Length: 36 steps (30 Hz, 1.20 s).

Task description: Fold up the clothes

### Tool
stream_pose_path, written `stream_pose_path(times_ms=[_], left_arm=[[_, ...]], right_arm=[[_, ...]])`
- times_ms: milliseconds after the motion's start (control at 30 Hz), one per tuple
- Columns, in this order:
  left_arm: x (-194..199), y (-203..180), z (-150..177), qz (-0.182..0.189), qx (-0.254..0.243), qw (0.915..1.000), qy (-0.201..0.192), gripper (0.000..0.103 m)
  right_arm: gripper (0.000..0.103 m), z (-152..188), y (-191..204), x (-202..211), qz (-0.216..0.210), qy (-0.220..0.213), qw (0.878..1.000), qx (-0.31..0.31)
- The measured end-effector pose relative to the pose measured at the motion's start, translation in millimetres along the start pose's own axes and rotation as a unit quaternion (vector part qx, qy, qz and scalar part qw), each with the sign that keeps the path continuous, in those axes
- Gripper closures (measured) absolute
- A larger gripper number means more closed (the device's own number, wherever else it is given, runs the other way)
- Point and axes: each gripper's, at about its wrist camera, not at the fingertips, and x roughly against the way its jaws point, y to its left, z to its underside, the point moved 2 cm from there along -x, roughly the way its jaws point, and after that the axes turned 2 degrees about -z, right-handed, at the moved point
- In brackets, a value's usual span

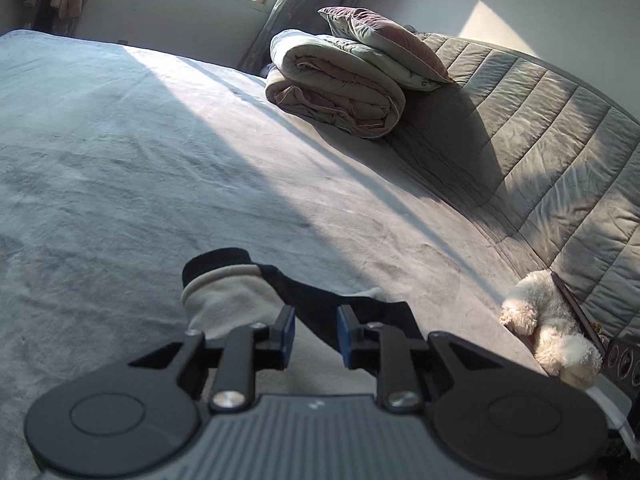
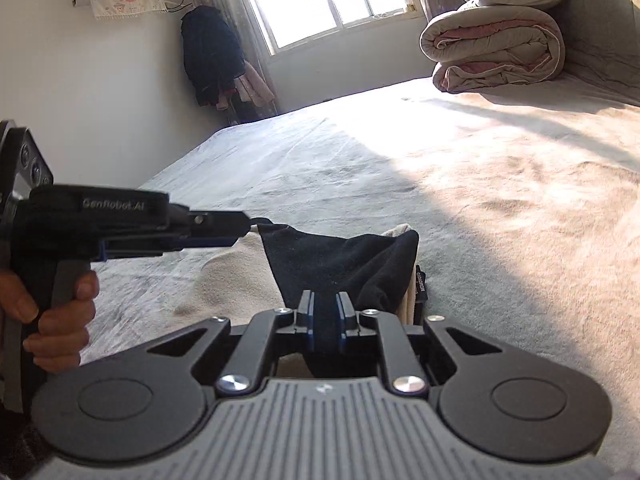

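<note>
Fold barely started: right claw (image 2: 325, 326) pinches the black-and-cream garment (image 2: 340, 264); left claw (image 1: 316, 334) spread, beside the fabric; garment still bunched near bed (image 2: 500, 220) edge.

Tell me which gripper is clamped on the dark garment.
The right gripper: its pads squeeze the dark garment. The left gripper shows a wide gap between pads.

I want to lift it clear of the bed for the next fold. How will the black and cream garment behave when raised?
The garment will probably go floppy: it already sags between the left gripper and right gripper. It seems light, hanging from pinched edges. The cream part would likely trail on the bed.
</note>
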Motion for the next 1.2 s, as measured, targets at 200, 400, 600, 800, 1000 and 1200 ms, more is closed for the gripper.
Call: stream_pose_path(times_ms=[200,400,600,800,1000,1200], left_arm=[[9.1,20.2,33.7,0.055,0.002,0.9980,-0.032,0.083],[14.3,10.2,48.3,0.064,-0.062,0.9952,-0.040,0.083],[31.0,7.9,41.4,0.098,-0.081,0.9906,-0.051,0.083],[16.7,-4.1,67.8,0.095,-0.144,0.9848,-0.023,0.084],[19.2,-4.3,66.4,0.091,-0.142,0.9853,-0.028,0.084],[35.6,5.5,52.4,0.093,-0.093,0.9910,-0.025,0.071]], right_arm=[[0.098,-1.0,-9.3,-22.6,0.061,0.015,0.998,0.019],[0.102,-0.4,-25.5,-30.1,0.065,0.017,0.998,0.000],[0.077,-13.4,-7.4,-20.6,0.039,-0.008,0.999,0.006],[0.064,2.6,16.7,-23.8,0.042,0.017,0.997,0.068],[0.067,18.5,17.3,-23.0,0.065,0.019,0.991,0.120],[0.043,8.9,8.8,3.5,0.066,0.006,0.995,0.079]])
